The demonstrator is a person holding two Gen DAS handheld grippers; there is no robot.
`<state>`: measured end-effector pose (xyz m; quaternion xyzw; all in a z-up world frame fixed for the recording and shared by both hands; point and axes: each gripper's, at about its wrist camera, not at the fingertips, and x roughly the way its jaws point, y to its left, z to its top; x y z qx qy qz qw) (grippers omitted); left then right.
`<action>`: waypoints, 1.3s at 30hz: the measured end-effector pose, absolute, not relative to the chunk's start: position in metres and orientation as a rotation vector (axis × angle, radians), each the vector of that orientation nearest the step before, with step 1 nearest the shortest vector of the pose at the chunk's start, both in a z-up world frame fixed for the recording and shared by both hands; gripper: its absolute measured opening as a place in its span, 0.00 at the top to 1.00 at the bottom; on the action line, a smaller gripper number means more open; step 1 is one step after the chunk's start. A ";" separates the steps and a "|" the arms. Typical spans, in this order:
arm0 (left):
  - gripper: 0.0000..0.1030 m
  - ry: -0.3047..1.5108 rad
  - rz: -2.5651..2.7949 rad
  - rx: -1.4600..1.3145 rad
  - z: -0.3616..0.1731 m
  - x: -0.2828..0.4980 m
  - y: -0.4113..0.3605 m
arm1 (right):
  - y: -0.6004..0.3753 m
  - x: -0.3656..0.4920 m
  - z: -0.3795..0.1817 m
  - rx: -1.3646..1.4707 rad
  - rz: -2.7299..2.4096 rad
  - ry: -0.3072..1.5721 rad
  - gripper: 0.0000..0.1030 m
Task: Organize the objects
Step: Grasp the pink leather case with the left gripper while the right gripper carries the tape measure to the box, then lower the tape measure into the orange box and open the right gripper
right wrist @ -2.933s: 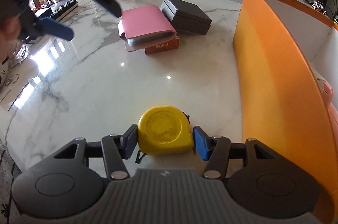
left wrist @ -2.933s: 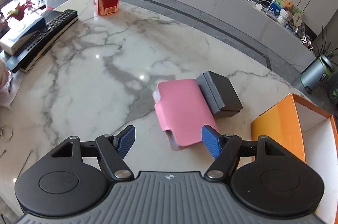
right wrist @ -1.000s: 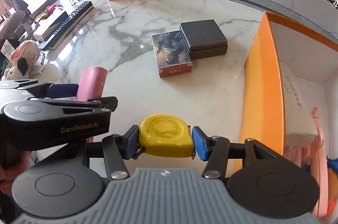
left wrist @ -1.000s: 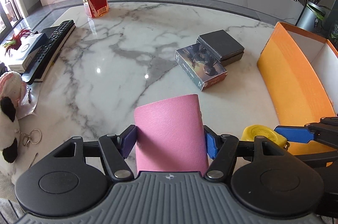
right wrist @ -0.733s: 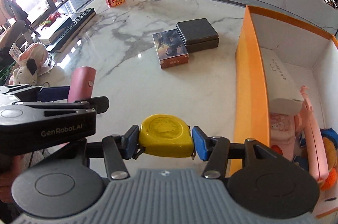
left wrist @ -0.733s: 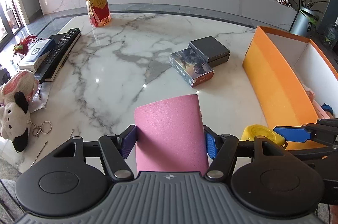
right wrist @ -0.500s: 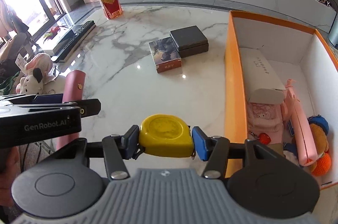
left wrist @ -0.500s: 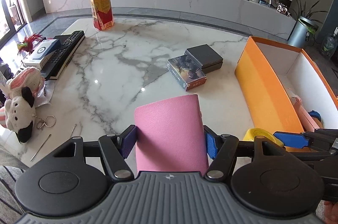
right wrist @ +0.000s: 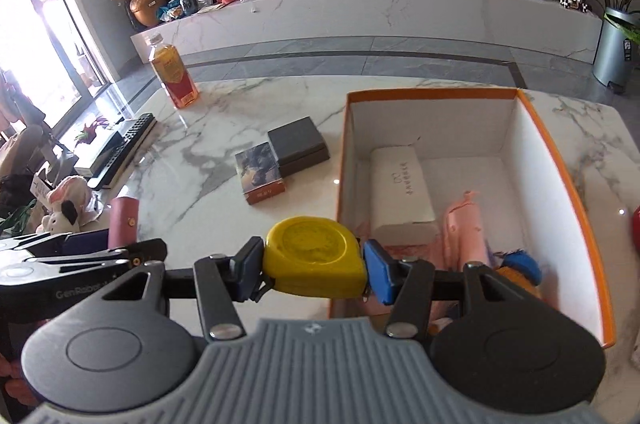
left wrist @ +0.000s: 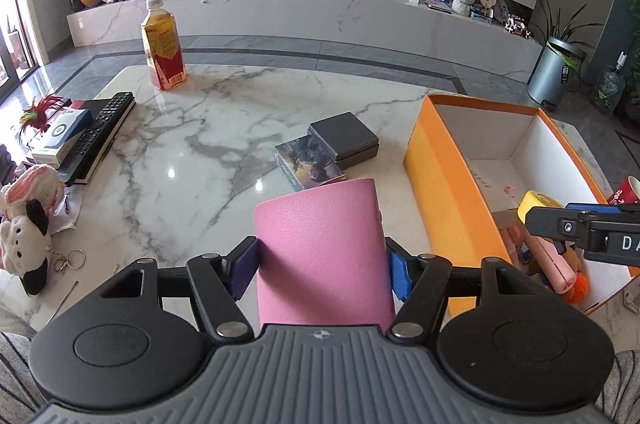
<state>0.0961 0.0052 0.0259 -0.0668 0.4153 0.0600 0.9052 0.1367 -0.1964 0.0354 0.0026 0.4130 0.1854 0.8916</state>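
My left gripper (left wrist: 320, 264) is shut on a pink case (left wrist: 322, 252) and holds it high above the marble table (left wrist: 180, 152). My right gripper (right wrist: 314, 264) is shut on a yellow tape measure (right wrist: 314, 258), raised over the near left corner of the orange box (right wrist: 560, 160). That box (left wrist: 444, 176) holds a white carton (right wrist: 402, 188), pink items and a small toy. In the left wrist view the right gripper and tape measure (left wrist: 538, 202) hang over the box. The pink case (right wrist: 124, 222) shows at left in the right wrist view.
A picture box (left wrist: 308, 160) and a dark grey box (left wrist: 344, 140) lie mid-table. A drink bottle (left wrist: 162, 44) stands at the far left. A remote (left wrist: 100, 132), a small box and a plush toy (left wrist: 24, 220) with keys sit along the left edge.
Both grippers have risen well above the table with their loads. The right gripper has moved right over the orange box's near corner, so more of its inside shows.
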 end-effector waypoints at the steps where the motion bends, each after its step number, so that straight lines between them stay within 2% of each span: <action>1: 0.26 0.863 0.109 -0.147 0.028 0.099 0.002 | -0.201 0.143 0.036 -0.021 0.371 0.865 0.45; 10: 0.26 0.862 0.031 -0.150 0.040 0.126 -0.040 | -0.252 0.195 0.030 -0.152 0.261 0.918 0.45; 19: 0.26 0.887 0.016 -0.142 0.033 0.134 -0.057 | -0.268 0.247 -0.032 -0.258 0.215 1.021 0.45; 32: 0.27 0.849 -0.027 -0.123 0.050 0.157 -0.081 | -0.249 0.255 -0.055 -0.403 0.214 1.006 0.45; 39: 0.27 0.862 -0.131 -0.151 0.048 0.191 -0.116 | -0.247 0.254 -0.055 -0.443 0.229 1.011 0.49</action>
